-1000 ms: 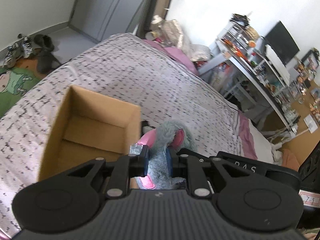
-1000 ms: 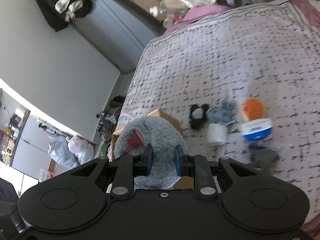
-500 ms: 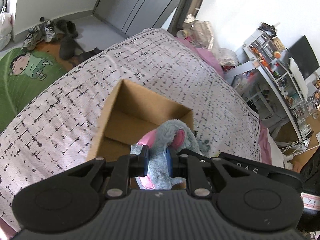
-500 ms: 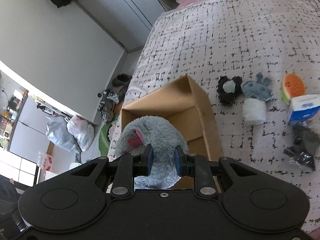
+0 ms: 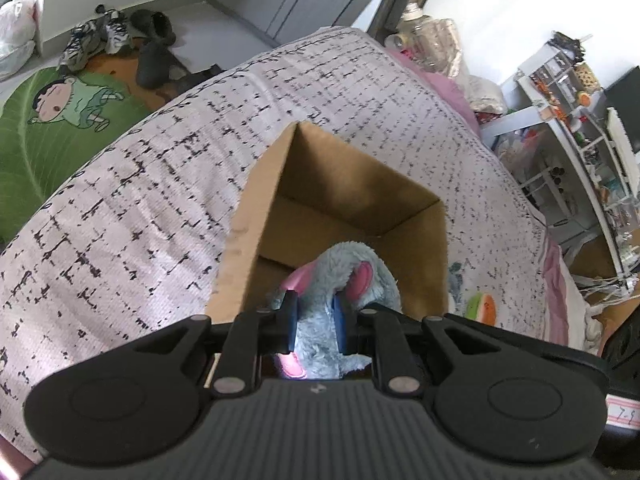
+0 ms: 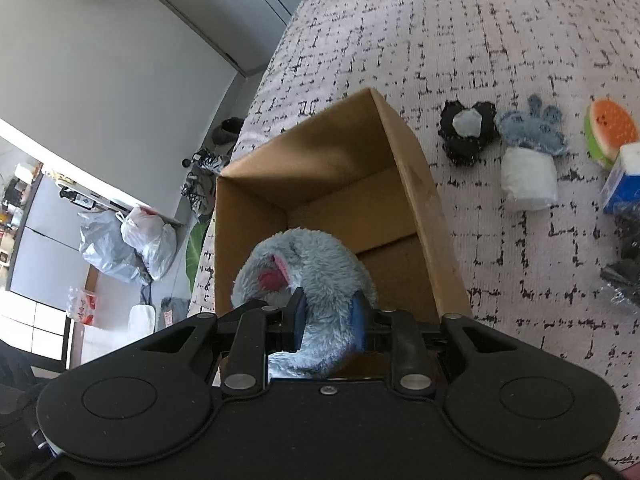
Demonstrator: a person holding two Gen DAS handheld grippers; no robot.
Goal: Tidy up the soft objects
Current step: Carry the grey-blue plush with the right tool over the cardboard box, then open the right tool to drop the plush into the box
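The cardboard box (image 5: 340,216) has slid in under both grippers since a second ago. The grey plush toy (image 6: 308,280) hangs over it, pinched by left gripper (image 5: 315,322) and right gripper (image 6: 329,322), jaws squeezed narrow. Light, squashy; grip the body.

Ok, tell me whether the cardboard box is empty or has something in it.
Empty as far as shown: the cardboard box shows bare walls and floor. The grey plush hangs over its opening, hiding the near floor.
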